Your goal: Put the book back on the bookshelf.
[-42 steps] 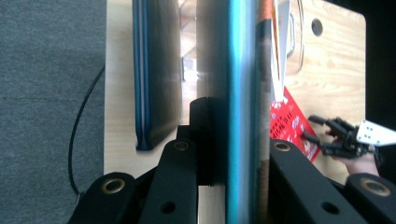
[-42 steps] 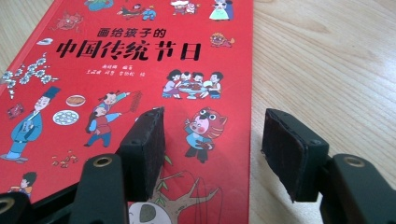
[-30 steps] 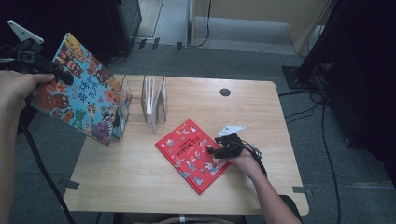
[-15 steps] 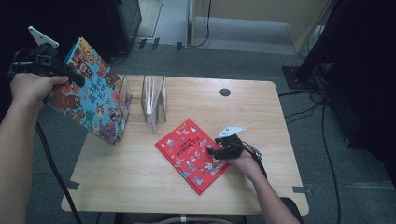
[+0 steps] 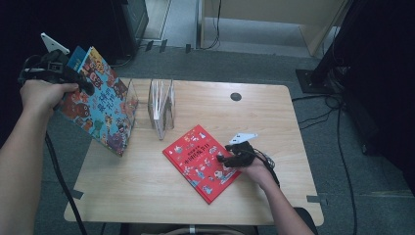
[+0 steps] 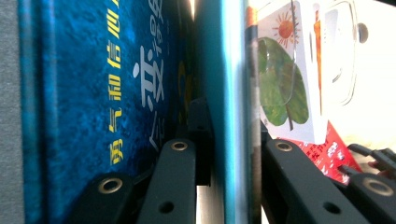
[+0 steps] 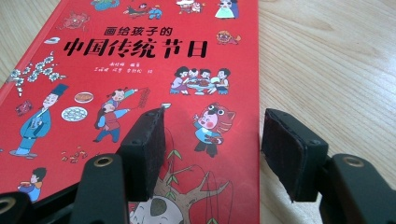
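The near edge of the pale wooden table (image 5: 147, 196) is bare, with open wood along the front and at the front left corner. Just beyond it lies one flat red picture book with black Chinese title lettering (image 5: 203, 161), set at a slant right of the table's middle. The right gripper (image 5: 226, 157) rests low over that book's right edge, its jaws standing apart and gripping nothing; in the right gripper view one pad (image 7: 144, 140) sits above the red cover and the other above the wood just beside the book's edge. To the right of the book, bare wood runs to the table's right edge.

Farther back, left of centre, stands one clear plastic book rack with upright dividers (image 5: 161, 107). A white picture book with a green leaf on its cover (image 6: 285, 74) stands in it.

At the far left, over the table's left edge, the left gripper (image 5: 85, 88) is clamped on the top of a tilted blue picture book crowded with colourful cartoon figures (image 5: 100, 110), raised off the table just left of the rack. A small dark round mark (image 5: 236, 96) sits near the far edge.
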Demonstrator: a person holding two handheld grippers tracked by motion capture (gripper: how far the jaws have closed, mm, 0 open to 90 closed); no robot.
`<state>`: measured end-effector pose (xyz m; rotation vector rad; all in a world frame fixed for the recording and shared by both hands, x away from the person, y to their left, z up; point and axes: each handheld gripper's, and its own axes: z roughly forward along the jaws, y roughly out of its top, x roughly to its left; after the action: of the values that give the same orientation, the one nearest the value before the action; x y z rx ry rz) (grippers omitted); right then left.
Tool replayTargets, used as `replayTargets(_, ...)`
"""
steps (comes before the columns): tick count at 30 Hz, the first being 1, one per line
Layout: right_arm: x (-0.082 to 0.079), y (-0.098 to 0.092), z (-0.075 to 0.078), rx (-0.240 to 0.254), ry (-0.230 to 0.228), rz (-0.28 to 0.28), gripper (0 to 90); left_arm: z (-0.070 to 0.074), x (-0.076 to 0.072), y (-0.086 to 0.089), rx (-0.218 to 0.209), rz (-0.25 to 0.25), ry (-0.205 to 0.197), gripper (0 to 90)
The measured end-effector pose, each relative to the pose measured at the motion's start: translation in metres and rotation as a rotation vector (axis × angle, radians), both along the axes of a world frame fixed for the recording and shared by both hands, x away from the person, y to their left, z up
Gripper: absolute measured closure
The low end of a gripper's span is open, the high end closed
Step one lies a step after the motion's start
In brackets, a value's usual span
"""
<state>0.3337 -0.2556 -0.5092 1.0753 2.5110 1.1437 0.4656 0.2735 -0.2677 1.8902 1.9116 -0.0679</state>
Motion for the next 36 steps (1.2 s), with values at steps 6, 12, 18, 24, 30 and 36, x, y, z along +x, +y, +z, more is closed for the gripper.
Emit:
replayTargets(6, 0.000, 0.000, 0.000, 0.001, -0.001, 0.000, 39.6, -0.002, 0.000, -0.006, 0.001, -0.021, 0.002, 77.9)
replayTargets(12, 0.000, -0.001, 0.000, 0.002, 0.000, -0.002, 39.3, 0.000, -0.001, -0.007, -0.014, -0.032, -0.007, 74.8)
replayTargets(18, 0.000, -0.001, 0.000, 0.002, -0.001, -0.002, 38.7, 0.008, -0.005, -0.009, -0.005, -0.052, -0.026, 66.7)
replayTargets(24, 0.000, -0.001, 0.000, 0.002, 0.002, -0.003, 38.1, 0.026, -0.011, -0.006, 0.007, -0.058, -0.067, 62.7)
replayTargets(30, 0.000, -0.002, 0.000, 0.003, 0.008, -0.007, 37.4, 0.036, -0.023, 0.005, 0.005, -0.051, -0.105, 58.6)
replayTargets(36, 0.000, -0.003, 0.000, -0.003, 0.013, -0.008, 37.4, 0.048, -0.038, 0.005, -0.018, -0.087, -0.135, 58.8)
